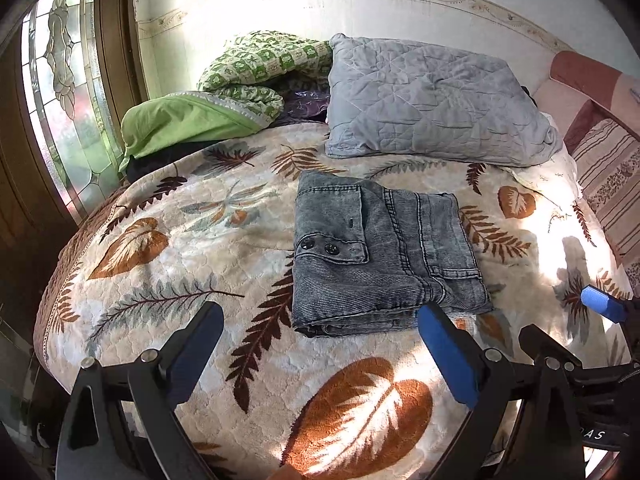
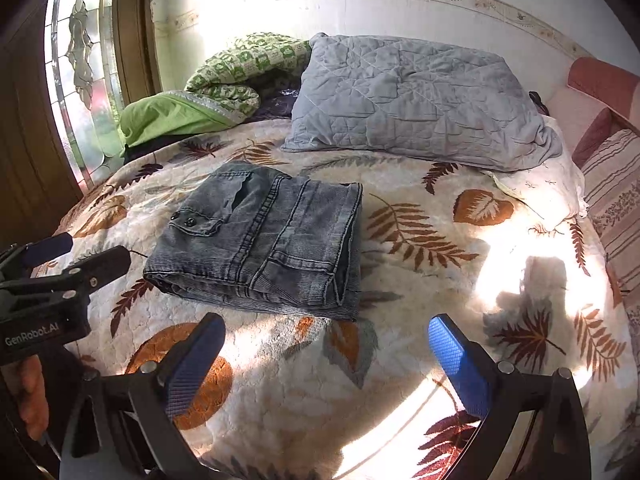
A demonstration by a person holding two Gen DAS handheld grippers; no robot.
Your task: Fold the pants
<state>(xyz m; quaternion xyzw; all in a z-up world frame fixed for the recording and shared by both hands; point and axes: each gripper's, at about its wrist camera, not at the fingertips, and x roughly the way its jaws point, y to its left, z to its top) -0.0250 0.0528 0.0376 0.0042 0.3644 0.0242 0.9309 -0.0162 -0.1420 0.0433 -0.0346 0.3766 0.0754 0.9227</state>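
Grey washed denim pants (image 1: pixel 380 252) lie folded into a compact rectangle on the leaf-patterned bedspread (image 1: pixel 200 248), with two dark buttons showing on a flap. My left gripper (image 1: pixel 320 320) hovers open just in front of the pants' near edge, nothing between its blue pads. In the right wrist view the same pants (image 2: pixel 264 248) lie ahead and to the left, and my right gripper (image 2: pixel 326 332) stands open and empty over the bedspread (image 2: pixel 420 264), short of the pants. The left gripper (image 2: pixel 76 248) shows at that view's left edge, and the right gripper's blue fingers (image 1: pixel 600 300) show at the left view's right edge.
A grey quilted pillow (image 1: pixel 436 108) lies behind the pants near the wall. A green patterned quilt (image 1: pixel 260 68) and a green cloth (image 1: pixel 180 124) are bunched at the back left by a glass door (image 1: pixel 64 80). A striped sofa cushion (image 1: pixel 608 184) borders the right side.
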